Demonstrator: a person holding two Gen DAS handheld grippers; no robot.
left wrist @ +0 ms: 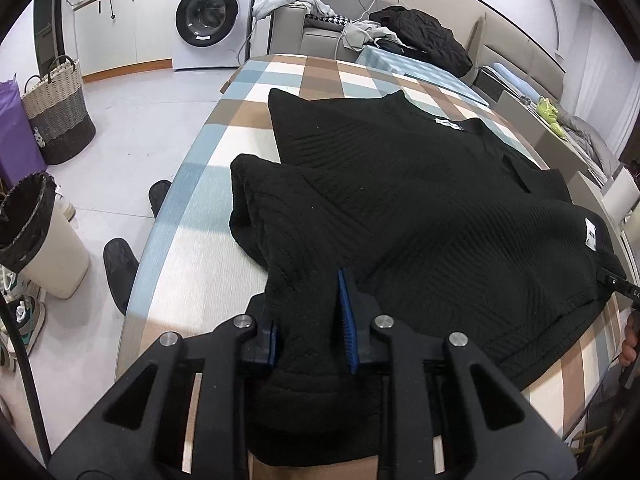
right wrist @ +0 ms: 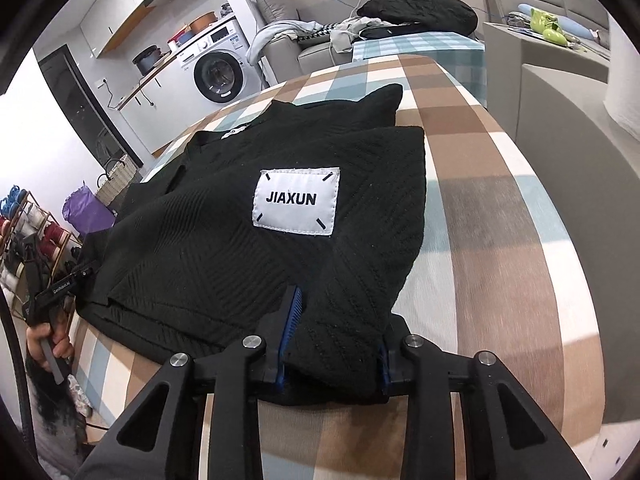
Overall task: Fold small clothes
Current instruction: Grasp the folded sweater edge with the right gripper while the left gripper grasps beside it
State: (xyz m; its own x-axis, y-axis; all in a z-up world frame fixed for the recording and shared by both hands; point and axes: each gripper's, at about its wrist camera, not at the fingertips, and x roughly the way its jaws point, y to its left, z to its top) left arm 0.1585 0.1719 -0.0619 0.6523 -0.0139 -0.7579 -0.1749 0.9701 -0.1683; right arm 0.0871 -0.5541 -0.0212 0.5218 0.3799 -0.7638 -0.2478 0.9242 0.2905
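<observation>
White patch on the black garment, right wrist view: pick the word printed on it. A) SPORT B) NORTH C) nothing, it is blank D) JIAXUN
D: the white patch sewn on the black garment reads JIAXUN in dark capitals, with a short diagonal stitch mark at each corner.

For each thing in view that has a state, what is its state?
Black ribbed knit garment: lying on the checked tablecloth, partly folded.
Left gripper: shut on the garment's near edge.
Right gripper: shut on the garment's near edge.
White washing machine: door shut.
</observation>
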